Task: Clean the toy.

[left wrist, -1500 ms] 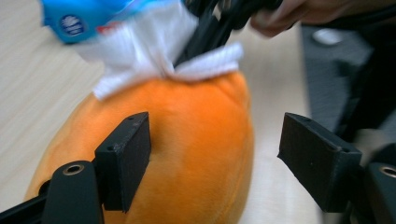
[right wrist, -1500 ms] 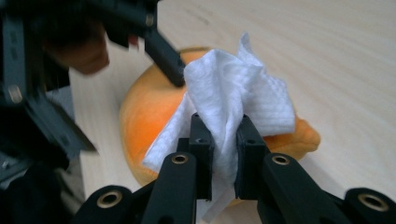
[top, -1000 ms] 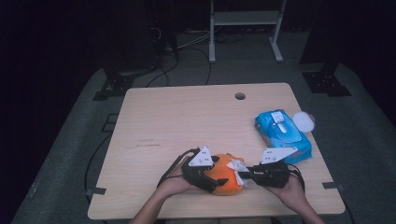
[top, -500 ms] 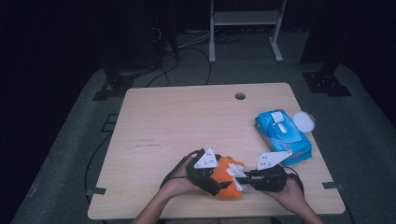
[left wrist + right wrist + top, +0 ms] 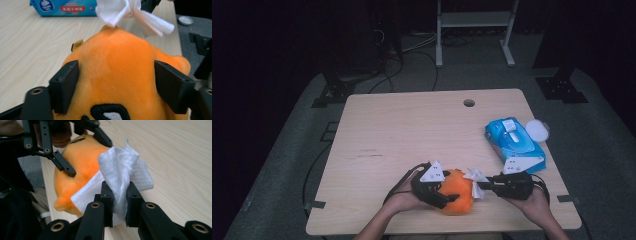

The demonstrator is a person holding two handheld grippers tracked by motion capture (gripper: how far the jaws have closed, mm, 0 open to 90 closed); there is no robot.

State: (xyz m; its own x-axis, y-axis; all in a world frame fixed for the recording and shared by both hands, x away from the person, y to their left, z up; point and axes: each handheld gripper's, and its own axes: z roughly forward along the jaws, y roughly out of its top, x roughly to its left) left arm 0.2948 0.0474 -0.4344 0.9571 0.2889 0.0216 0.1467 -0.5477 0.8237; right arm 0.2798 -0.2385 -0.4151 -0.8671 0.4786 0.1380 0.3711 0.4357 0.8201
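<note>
An orange plush toy (image 5: 457,190) lies near the table's front edge. My left gripper (image 5: 450,193) is shut on it. In the left gripper view both pads (image 5: 65,85) press into the toy's (image 5: 117,57) sides, the jaws having just been closing with the toy between them. My right gripper (image 5: 482,186) is shut on a crumpled white wipe (image 5: 474,176), which rests against the toy's right side. In the right gripper view the wipe (image 5: 120,165) is bunched between my right gripper's (image 5: 120,192) pads and touches the toy (image 5: 77,167). The left gripper (image 5: 87,155) straddles the toy there.
A blue packet of wipes (image 5: 514,145) lies at the table's right side with a white round lid (image 5: 537,130) beside it. The wooden table (image 5: 412,135) has a cable hole (image 5: 469,103) near its back edge. Dark floor and cables lie beyond.
The left gripper's jaws spread apart and came back in on the plush toy. The right gripper, still holding the wipe, shifted a little to the right along the toy.
</note>
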